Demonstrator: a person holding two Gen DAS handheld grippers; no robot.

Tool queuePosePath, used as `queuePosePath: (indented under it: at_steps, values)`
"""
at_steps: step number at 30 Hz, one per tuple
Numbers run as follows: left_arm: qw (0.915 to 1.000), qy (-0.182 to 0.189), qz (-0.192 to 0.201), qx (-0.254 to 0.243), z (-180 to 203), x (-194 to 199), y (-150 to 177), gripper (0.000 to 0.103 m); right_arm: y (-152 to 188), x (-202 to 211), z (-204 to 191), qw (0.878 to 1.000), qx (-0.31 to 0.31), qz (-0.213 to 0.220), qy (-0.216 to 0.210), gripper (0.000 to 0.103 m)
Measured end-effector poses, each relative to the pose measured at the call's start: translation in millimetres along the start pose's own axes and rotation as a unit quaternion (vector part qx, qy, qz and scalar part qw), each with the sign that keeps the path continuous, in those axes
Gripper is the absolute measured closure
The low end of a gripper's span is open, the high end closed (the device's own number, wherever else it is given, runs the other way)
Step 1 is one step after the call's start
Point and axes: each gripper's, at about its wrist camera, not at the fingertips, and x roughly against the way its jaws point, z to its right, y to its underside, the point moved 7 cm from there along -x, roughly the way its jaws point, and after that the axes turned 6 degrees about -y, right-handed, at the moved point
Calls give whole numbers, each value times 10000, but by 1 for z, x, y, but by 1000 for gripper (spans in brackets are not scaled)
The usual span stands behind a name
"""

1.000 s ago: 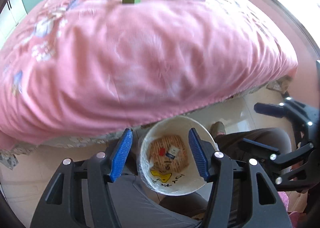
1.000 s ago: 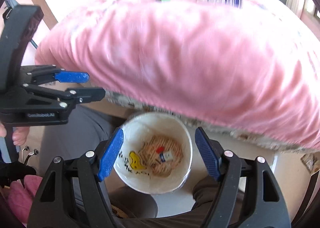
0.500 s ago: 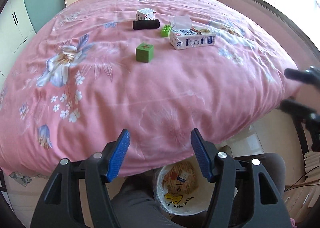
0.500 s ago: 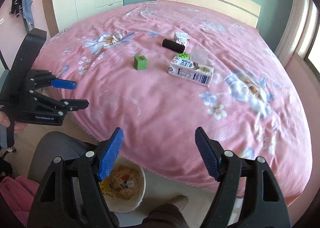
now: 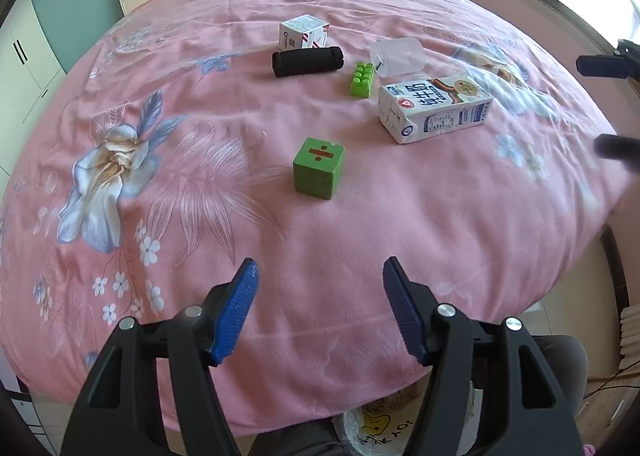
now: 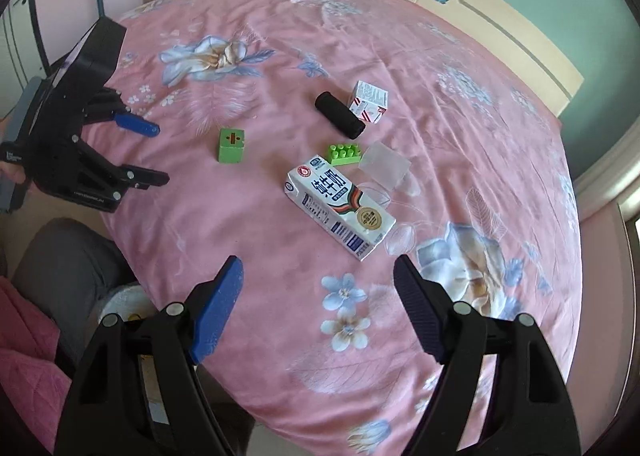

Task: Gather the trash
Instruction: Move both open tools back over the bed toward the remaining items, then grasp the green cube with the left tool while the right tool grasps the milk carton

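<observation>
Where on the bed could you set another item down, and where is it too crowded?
Free: the bedspread between the green cube and the near edge; also left of the cube, over the flower print. Crowded: the cluster of milk carton, green brick, clear cup, black roll and small box.

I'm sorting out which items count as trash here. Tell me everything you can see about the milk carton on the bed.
The milk carton is a white rectangular box, seemingly coated cardboard, printed with large blue characters, a round gold seal and a blue panel of small text. It lies flat on its side on the pink bedspread, undented. A clear plastic cup sits just behind it. Neither gripper touches it.
</observation>
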Motion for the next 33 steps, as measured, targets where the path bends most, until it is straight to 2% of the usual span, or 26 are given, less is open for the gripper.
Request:
queuePosePath:
  at_steps: [5, 11, 20, 21, 24, 26, 28, 33]
  values:
    - [9999, 18, -122, -31, -4, -27, -24, 36, -15, -42, 25, 9968, 559, -547, -144, 26]
    - [9996, 4, -259, -80, -6, -56, -43, 36, -28, -94, 49, 9904, 818, -971, -544, 26]
    - [9992, 255, -284, -75, -1, -76, -57, 36, -33, -168, 46, 9749, 1285, -1427, -1128, 26]
    - [9992, 279, -283, -86, -1, -76, -56, 38, -34, -172, 45, 9747, 1234, -1426, -1203, 26]
    - [9991, 321, -268, -119, -3, -78, -54, 45, -34, -176, 42, 9743, 1039, -1376, -1449, 37]
    - [9989, 375, -264, -133, -3, -77, -53, 51, -33, -173, 41, 9762, 933, -1307, -1457, 41]
    - [9987, 420, -259, -131, -2, -76, -55, 68, -29, -169, 41, 9790, 738, -1272, -1411, 47]
    - [9988, 408, -239, -104, 2, -69, -53, 70, -16, -150, 37, 9883, 263, -1070, -1050, 54]
